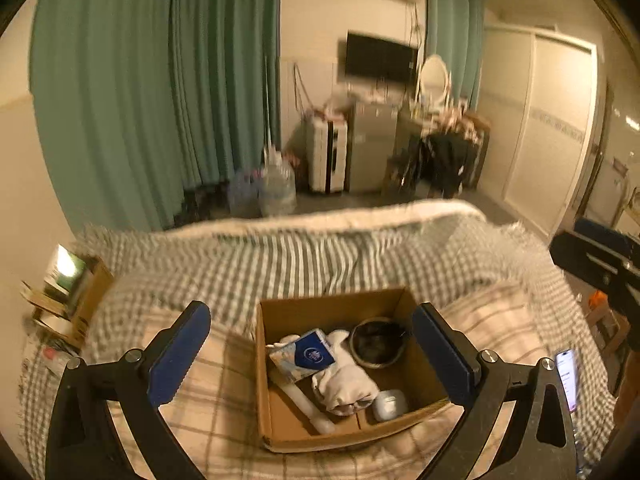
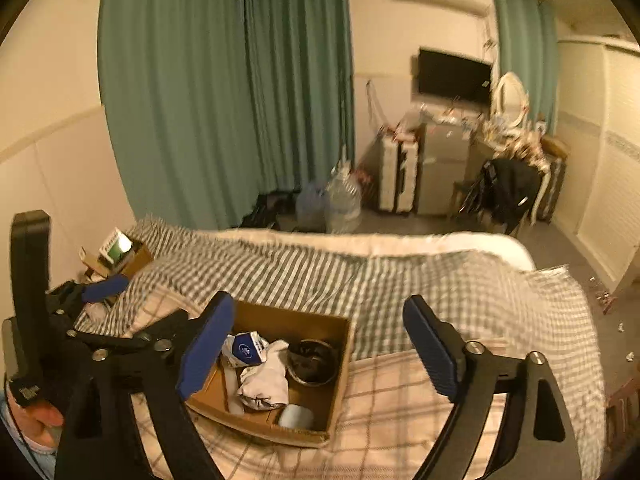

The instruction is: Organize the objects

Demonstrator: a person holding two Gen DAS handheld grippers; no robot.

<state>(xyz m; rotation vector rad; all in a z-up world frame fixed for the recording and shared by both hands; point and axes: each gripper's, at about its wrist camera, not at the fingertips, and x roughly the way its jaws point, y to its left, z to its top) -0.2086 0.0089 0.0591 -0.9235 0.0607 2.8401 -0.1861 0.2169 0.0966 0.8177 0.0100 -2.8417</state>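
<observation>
An open cardboard box (image 1: 280, 360) (image 2: 340, 376) sits on the bed. It holds a blue-and-white tissue packet (image 1: 306, 356) (image 2: 246, 350), a rolled white cloth (image 1: 344, 384) (image 2: 266, 384), a dark round bowl (image 1: 378, 342) (image 2: 314, 362), a white earbud case (image 1: 390, 404) (image 2: 296, 416) and a white tube (image 1: 300, 400). My left gripper (image 1: 316, 354) is open and empty above the box. My right gripper (image 2: 318, 346) is open and empty, over the box's right side. The left gripper's body shows at the left of the right wrist view (image 2: 104, 288).
The bed carries a green checked blanket (image 1: 320, 256) (image 2: 360, 280) and a plaid cream cover (image 1: 208, 412) (image 2: 400, 408). A second box with books (image 1: 68, 296) (image 2: 120, 254) stands at the bed's left. A lit phone (image 1: 568, 376) lies at the right. Water jugs (image 2: 340, 200) stand on the floor beyond.
</observation>
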